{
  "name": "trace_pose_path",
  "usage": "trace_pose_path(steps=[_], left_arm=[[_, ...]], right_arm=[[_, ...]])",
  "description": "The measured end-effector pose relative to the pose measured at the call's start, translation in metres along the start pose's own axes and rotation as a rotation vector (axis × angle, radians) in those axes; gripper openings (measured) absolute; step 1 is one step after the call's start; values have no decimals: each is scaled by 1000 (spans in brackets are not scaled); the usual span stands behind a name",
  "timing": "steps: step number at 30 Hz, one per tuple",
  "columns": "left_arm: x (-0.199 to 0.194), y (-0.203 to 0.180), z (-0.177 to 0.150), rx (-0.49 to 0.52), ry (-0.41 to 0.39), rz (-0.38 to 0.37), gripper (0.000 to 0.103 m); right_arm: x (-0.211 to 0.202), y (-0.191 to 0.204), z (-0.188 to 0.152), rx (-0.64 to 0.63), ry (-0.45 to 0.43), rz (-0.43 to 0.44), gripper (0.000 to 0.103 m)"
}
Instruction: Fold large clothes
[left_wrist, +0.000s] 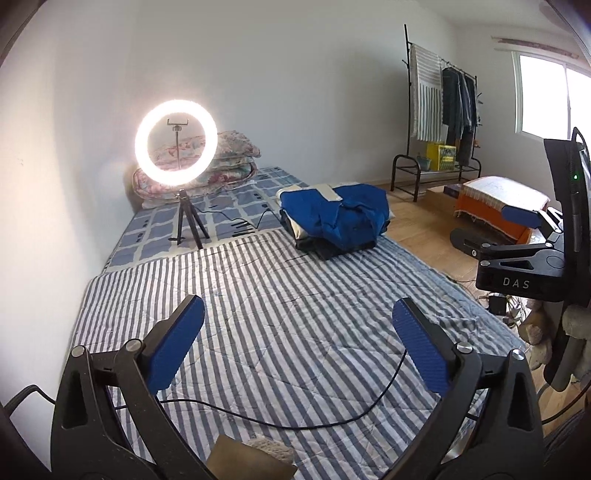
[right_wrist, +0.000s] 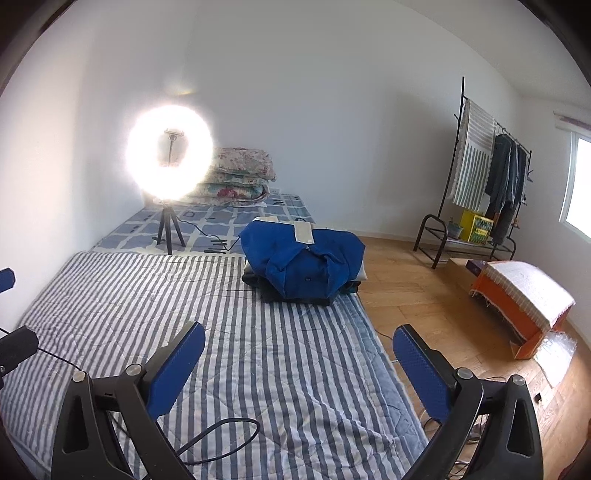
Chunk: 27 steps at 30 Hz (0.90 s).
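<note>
A blue garment (left_wrist: 338, 212) (right_wrist: 301, 264) lies bunched on top of a small stack of folded clothes at the far right of the striped quilt (left_wrist: 280, 314) (right_wrist: 236, 325). My left gripper (left_wrist: 299, 314) hovers open over the near part of the quilt, nothing between its blue pads. My right gripper (right_wrist: 299, 343) is open too and holds nothing, above the quilt's right edge. In the left wrist view the right gripper (left_wrist: 517, 236) shows from the side at the right edge. Both stand well short of the stack.
A lit ring light (left_wrist: 176, 143) (right_wrist: 170, 158) on a tripod stands on the checked mattress behind the quilt, with floral bedding (left_wrist: 229, 162) stacked by the wall. A black cable (left_wrist: 280, 421) crosses the near quilt. On the wooden floor are a clothes rack (right_wrist: 480, 184) and an orange box (right_wrist: 524, 306).
</note>
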<state>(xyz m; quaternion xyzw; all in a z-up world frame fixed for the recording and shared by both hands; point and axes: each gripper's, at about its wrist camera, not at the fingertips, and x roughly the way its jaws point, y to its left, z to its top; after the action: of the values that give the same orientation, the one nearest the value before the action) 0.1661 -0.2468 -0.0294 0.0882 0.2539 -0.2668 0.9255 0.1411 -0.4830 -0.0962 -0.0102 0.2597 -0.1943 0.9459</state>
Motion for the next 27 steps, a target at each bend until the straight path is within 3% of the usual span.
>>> trace_pose_path(steps=[27], left_arm=[[-7,2,-1,7,-17,12,103]], right_arm=[[12,-5,-8,51,41,13,103]])
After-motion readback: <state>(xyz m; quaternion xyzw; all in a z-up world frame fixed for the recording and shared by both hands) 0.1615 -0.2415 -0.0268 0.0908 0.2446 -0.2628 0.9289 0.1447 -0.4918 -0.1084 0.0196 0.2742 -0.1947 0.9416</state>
